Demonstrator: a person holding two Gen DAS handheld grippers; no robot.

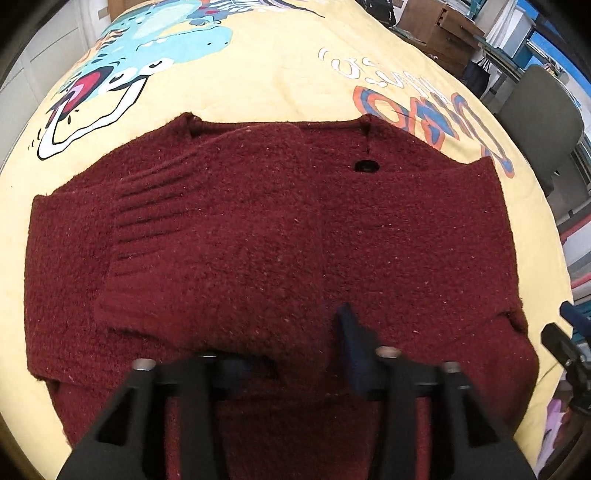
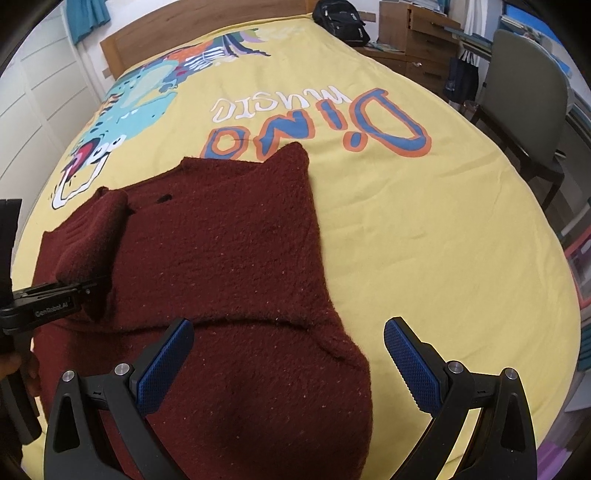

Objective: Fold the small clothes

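Observation:
A dark red knitted sweater (image 1: 277,229) lies flat on the yellow bedspread (image 1: 258,85), with its left sleeve (image 1: 207,236) folded across the body. A black button (image 1: 365,166) shows near the neckline. My left gripper (image 1: 291,354) is shut on the sleeve's cuff end, low over the sweater; one blue pad (image 1: 351,343) shows, the other is under the fabric. In the right wrist view the sweater (image 2: 221,266) lies at left and centre. My right gripper (image 2: 284,354) is open and empty just above the sweater's right lower part. The left gripper (image 2: 55,295) shows at the left edge.
The bedspread (image 2: 406,221) carries a dinosaur print (image 2: 140,99) and "Dino music" lettering (image 2: 332,125). A grey chair (image 2: 524,110) and wooden drawers (image 2: 417,33) stand right of the bed. A black backpack (image 2: 340,18) sits at the bed's far end.

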